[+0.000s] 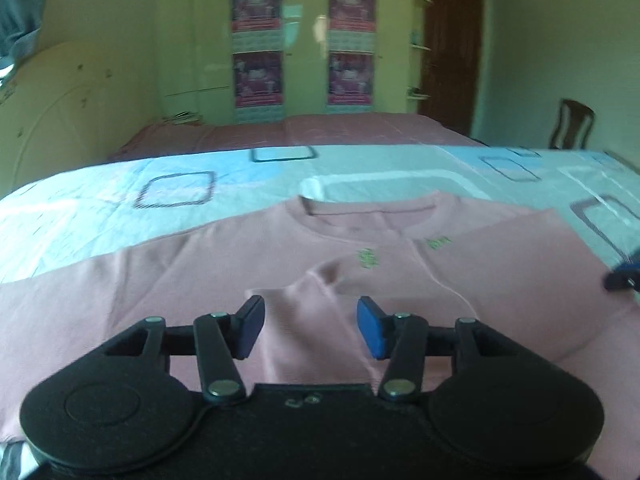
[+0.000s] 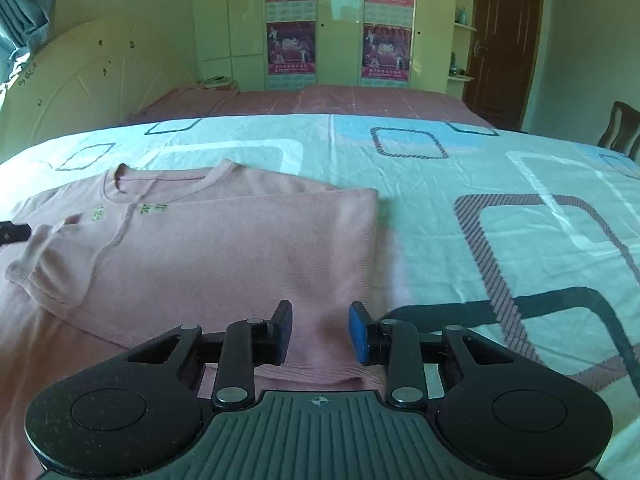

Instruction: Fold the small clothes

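Note:
A small pink shirt lies flat on the bed, collar away from me, with green embroidery on the chest. Its right side and sleeve are folded over onto the front. My left gripper is open and empty, hovering just above the shirt's middle near the folded sleeve cuff. My right gripper is open and empty, low over the bottom hem of the folded part. The right gripper's tip shows at the edge of the left wrist view; the left one's tip shows in the right wrist view.
The bed sheet is light blue with square patterns. A second bed with a maroon cover stands behind, then wardrobes with posters. A brown door and a chair are at the right. A cream headboard is at the left.

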`<state>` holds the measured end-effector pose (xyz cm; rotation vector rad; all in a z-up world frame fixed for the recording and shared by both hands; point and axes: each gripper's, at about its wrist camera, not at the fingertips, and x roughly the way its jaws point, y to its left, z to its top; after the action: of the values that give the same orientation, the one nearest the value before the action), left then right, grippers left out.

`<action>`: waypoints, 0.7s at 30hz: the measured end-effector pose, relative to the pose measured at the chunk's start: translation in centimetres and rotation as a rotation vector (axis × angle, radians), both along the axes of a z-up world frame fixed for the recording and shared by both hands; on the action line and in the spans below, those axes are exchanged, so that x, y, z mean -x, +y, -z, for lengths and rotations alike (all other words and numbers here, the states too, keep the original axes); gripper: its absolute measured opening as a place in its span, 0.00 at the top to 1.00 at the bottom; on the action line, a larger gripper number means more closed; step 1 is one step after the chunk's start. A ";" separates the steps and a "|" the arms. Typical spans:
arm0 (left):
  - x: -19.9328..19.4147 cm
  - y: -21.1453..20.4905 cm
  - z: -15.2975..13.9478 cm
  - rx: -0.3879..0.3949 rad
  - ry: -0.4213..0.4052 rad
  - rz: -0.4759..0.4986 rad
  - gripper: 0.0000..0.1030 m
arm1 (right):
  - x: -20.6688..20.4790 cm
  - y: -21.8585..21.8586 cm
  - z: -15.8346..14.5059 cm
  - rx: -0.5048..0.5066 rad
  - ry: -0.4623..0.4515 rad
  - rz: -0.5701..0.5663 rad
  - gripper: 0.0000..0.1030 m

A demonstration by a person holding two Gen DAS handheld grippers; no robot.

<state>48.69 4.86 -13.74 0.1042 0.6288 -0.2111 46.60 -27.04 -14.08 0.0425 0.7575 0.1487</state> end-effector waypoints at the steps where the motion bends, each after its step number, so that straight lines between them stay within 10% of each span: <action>1: -0.3 -1.0 0.7 -0.008 0.031 0.047 0.51 | -0.6 1.0 0.3 0.000 -0.004 -0.039 0.69; 10: -2.8 -0.6 3.0 -0.003 0.084 0.046 0.32 | -5.8 -0.2 2.2 0.016 0.067 0.089 0.69; 21: 4.8 7.4 0.2 0.050 0.065 -0.176 0.30 | 2.1 1.4 0.3 -0.045 0.060 0.071 0.69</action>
<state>43.85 12.30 -13.97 -0.0059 0.6935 -0.0605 44.47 -25.67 -14.41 0.1173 0.8118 0.0974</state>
